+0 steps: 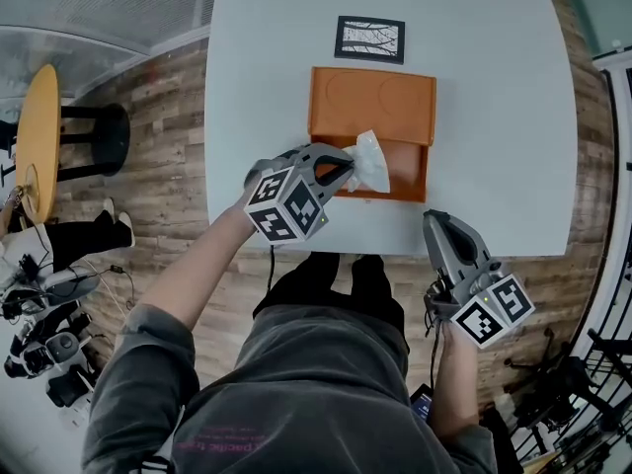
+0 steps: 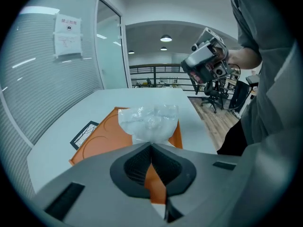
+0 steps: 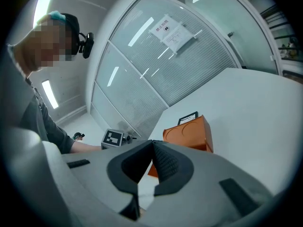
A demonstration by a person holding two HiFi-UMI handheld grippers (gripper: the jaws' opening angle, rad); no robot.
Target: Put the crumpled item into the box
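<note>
The crumpled item (image 1: 372, 161) is a white, wrinkled wad, and my left gripper (image 1: 346, 172) is shut on its near end. It hangs over the front part of the orange box (image 1: 371, 107), which lies open on the white table (image 1: 504, 117). In the left gripper view the wad (image 2: 149, 122) sticks up past the closed jaws of the left gripper (image 2: 151, 146), with the orange box (image 2: 102, 136) beneath. My right gripper (image 1: 437, 221) is at the table's front edge, right of the box, shut and holding nothing. The right gripper view shows its jaws closed together (image 3: 152, 144) and the box (image 3: 189, 132) farther off.
A black-framed card (image 1: 369, 39) lies on the table behind the box. A round yellow table (image 1: 38, 141) and a dark stool (image 1: 104, 138) stand on the wood floor at left. Glass walls border the room; office chairs (image 2: 215, 91) stand beyond the table.
</note>
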